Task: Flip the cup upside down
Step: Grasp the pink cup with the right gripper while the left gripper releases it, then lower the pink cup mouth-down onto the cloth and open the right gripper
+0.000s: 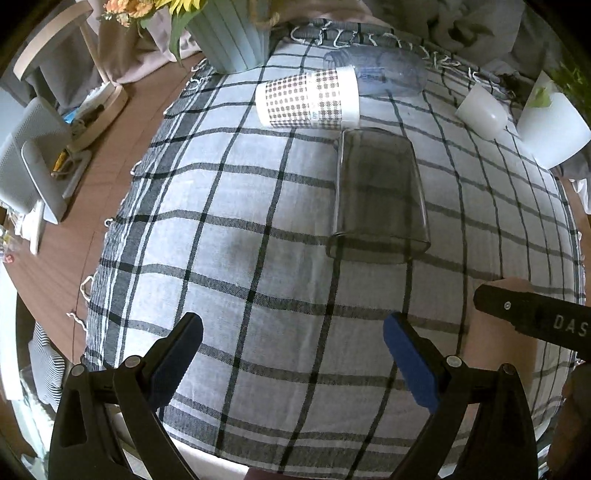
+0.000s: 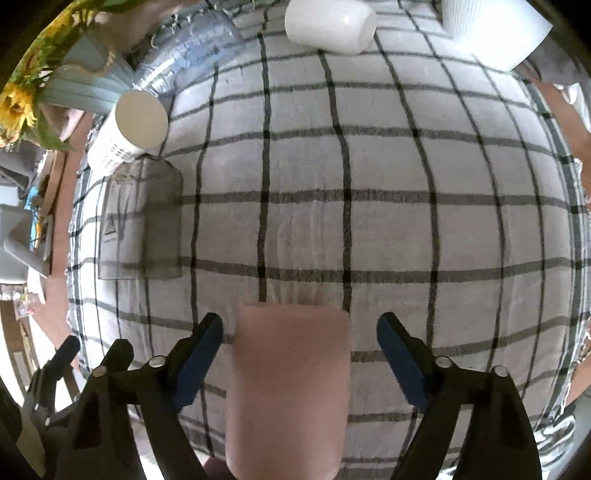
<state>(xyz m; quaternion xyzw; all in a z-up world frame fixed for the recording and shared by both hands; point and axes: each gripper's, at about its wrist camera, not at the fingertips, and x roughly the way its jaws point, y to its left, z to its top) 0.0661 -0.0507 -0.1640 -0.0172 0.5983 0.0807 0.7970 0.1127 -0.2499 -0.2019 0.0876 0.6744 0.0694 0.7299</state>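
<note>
Checked cloth [image 2: 388,166] in grey, white and black covers the wooden table [image 1: 110,177], and all things lie on it. The right gripper [image 2: 299,343] has its jaws spread wide and released; between them, touching neither blue pad, is a pink cup [image 2: 288,391]. It lies on its side on the cloth, and its near end fills the bottom of the right wrist view. The left gripper [image 1: 293,339] is also released, jaws wide apart above bare cloth, with nothing between them. In the left wrist view, part of the right gripper shows at the right edge.

Farther out, a smoky transparent cup [image 1: 380,195] lies on its side. Just behind it lies a paper cup with a small check pattern [image 1: 310,98], and beside that a clear bluish cup [image 1: 384,70], both on their sides. A white cup [image 2: 330,24] lies tipped over near the far right edge, next to a white pot [image 1: 552,122]. A ribbed pale blue vase [image 1: 232,37] with yellow flowers stands at the far left corner.
</note>
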